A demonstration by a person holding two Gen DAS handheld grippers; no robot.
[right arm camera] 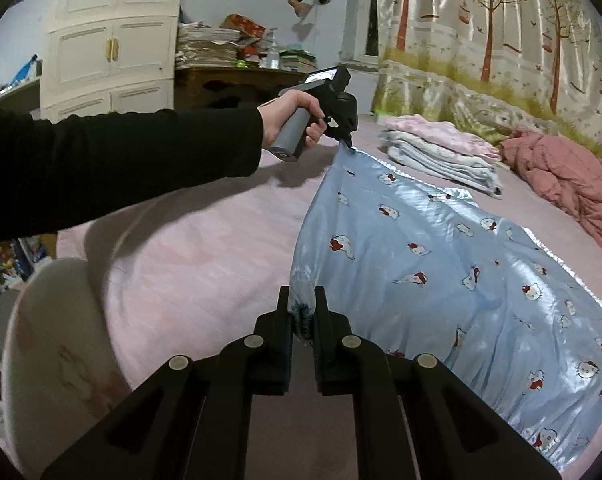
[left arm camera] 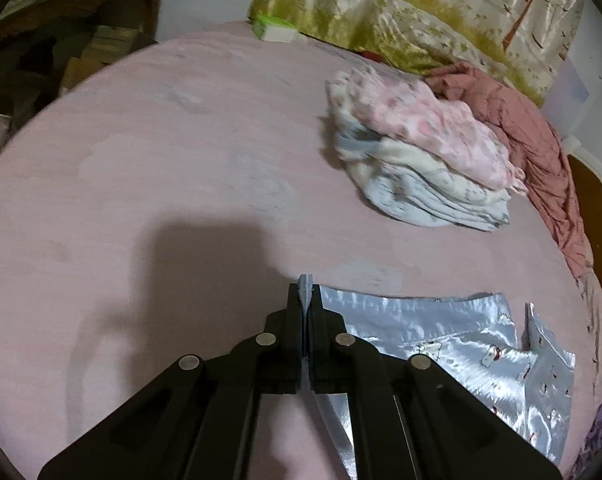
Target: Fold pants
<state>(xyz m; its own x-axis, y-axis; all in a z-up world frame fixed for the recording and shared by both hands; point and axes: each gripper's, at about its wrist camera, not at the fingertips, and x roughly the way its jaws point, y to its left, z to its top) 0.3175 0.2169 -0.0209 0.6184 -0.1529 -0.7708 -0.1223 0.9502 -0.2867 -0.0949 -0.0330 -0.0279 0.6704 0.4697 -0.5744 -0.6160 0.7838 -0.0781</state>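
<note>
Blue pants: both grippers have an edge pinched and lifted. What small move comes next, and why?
Probably draw the two grippers apart to tension the held edge. The left gripper and right gripper are each shut on the blue pants, yet the cloth sags in wrinkles between them, with the rest lying on the pink bed. A taut edge would fold straighter.

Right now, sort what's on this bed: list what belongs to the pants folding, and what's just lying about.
In the job:
blue satin pants
left gripper, shut on one corner
right gripper, shut on another

Lying about:
stack of folded clothes
crumpled pink quilt
green-and-white box
</note>
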